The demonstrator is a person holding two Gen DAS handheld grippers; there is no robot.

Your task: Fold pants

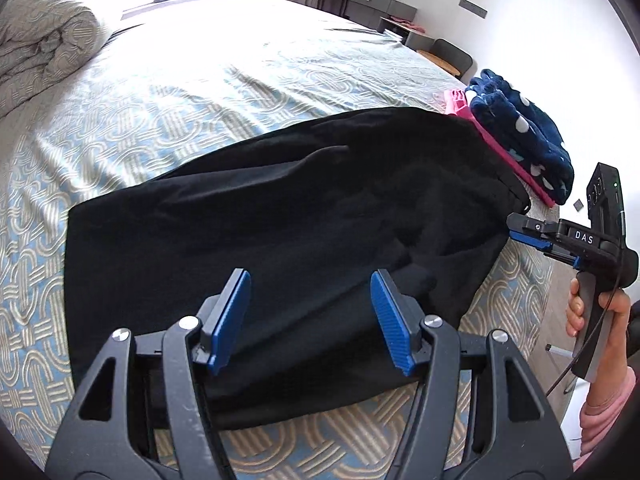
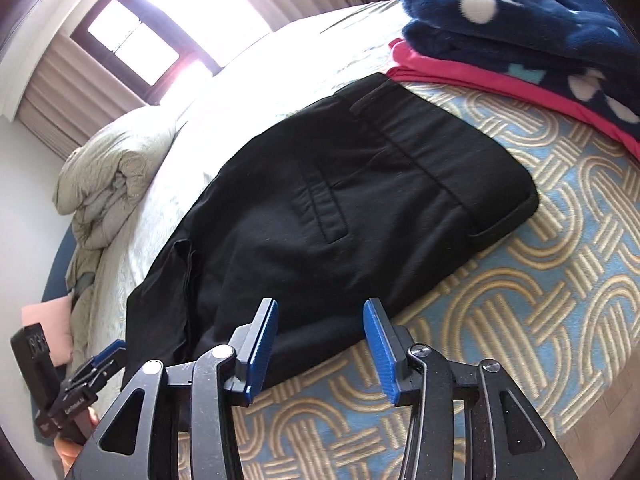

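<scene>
**Black trousers flat on bed, both grippers released**

Bedding is a blue-and-gold patterned bedspread carrying folded black fabric pants. Left gripper and right gripper hover at the near edge, jaws spread, holding nothing. Far right: folded pink garment under navy spotted fleece, just beside the waistband. Rolled grey quilt far left.

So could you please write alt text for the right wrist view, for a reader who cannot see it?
A pair of black folded pants lies on a blue and gold patterned bedspread, with the open right gripper just above its near edge. Behind it, a navy dotted fleece rests on a pink folded garment.
</scene>
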